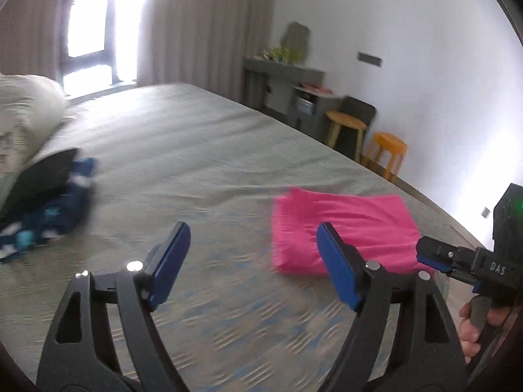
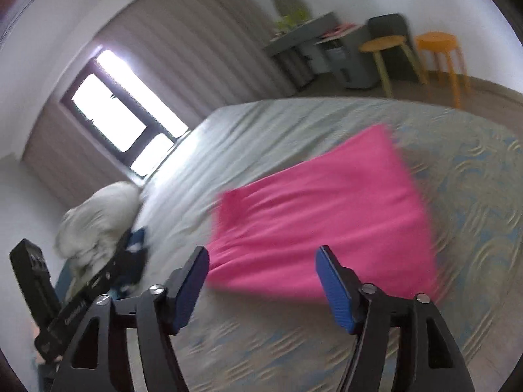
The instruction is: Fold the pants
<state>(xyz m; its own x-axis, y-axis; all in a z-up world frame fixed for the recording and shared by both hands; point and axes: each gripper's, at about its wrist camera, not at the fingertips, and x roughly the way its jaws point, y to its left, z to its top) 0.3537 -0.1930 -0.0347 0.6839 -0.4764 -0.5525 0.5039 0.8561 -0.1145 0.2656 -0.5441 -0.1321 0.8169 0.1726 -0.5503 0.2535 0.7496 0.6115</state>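
I've got both grippers spread wide w/ nothing between the pads. Left gripper (image 1: 253, 266) hangs over the bedspread, its blue pads clear of the cloth. Right gripper (image 2: 261, 289) likewise spread, pointing down at the near edge of the pants but not touching them as far as I can tell; frames are blurry.

Pink pants (image 2: 322, 219) lie folded into a flat rectangle on the bed (image 1: 183, 150), toward the side nearest the stools. In left wrist view they sit just beyond the right-hand pad, w/ the right gripper body coming in from the right edge and a hand (image 1: 470, 330) around its handle.

Far left on the bed: a heap of dark blue patterned clothes (image 1: 49, 215) w/ a black item on top, next to a white pillow (image 1: 26, 111). Well apart from the pants.

Beyond the bed: grey desk (image 1: 281, 72) by the wall, a pale wood stool (image 1: 346, 124), an orange stool (image 1: 389, 147), curtains (image 1: 202, 23) and a bright window (image 2: 124, 121).
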